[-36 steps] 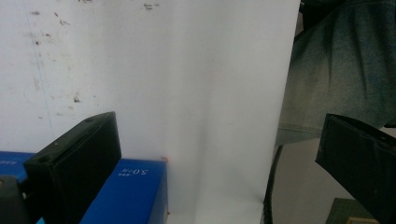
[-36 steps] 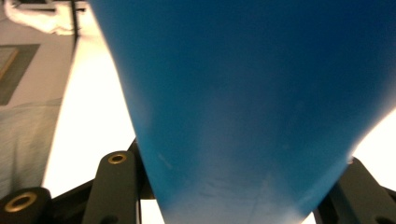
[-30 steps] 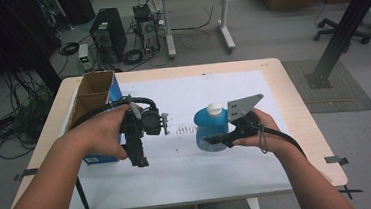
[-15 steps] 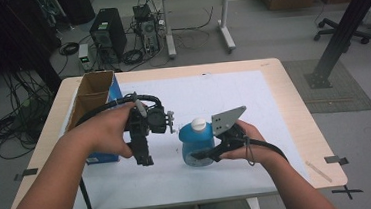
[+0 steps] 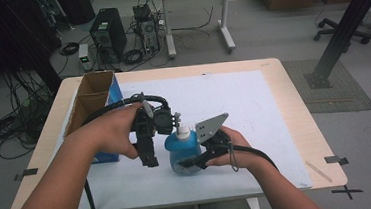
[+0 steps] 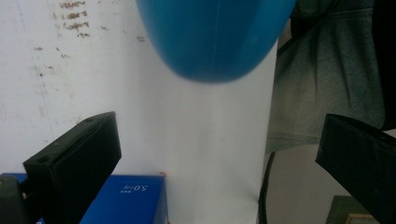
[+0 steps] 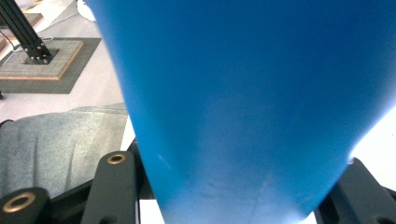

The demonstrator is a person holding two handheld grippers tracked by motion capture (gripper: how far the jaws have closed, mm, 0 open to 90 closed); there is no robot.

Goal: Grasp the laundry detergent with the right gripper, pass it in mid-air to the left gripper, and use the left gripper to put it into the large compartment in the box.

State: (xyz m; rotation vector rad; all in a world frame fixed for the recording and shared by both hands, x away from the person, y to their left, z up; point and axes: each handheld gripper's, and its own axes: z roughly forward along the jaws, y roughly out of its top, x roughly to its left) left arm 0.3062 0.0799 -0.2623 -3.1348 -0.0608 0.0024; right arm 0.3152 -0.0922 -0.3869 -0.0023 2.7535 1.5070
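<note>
1. My left tongs [image 5: 150, 155] hung wide open with nothing between them, just left of the blue bottle [image 5: 183, 152].
2. That bottle stood upright at the front of the desk [image 5: 274, 107].
3. My right tongs [image 5: 190, 164] clamped its lower body.

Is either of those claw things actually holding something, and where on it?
The right gripper clamps the blue bottle low on its body; the left gripper holds nothing.
</note>
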